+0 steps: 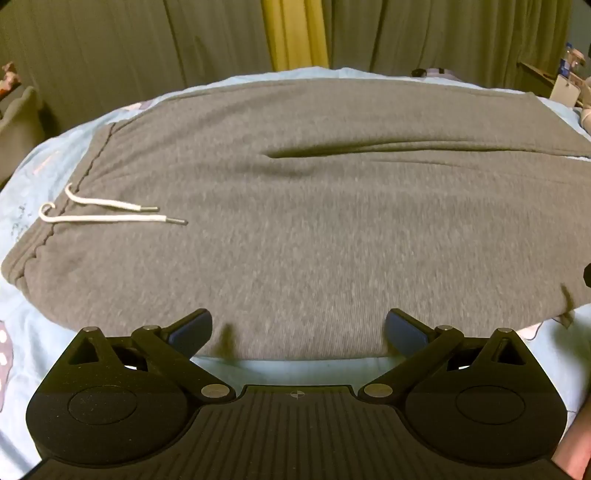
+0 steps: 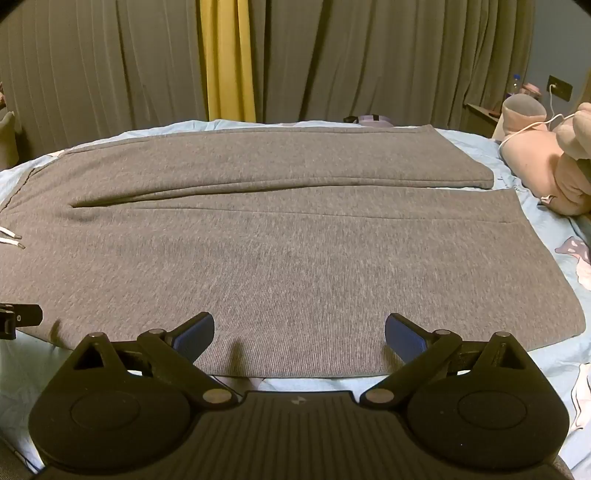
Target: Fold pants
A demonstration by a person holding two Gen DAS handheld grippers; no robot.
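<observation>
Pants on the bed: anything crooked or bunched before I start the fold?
Mostly flat. The grey sweatpants have a pucker at the crotch, the far leg's hem stops short of the near one, and the white drawstring lies loose on top.

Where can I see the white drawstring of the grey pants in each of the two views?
Left wrist view: the white drawstring lies at mid-left, on the grey pants near the waistband.
Right wrist view: only its two tips show at the far left edge.
Shared landmark: the yellow curtain behind the bed.
</observation>
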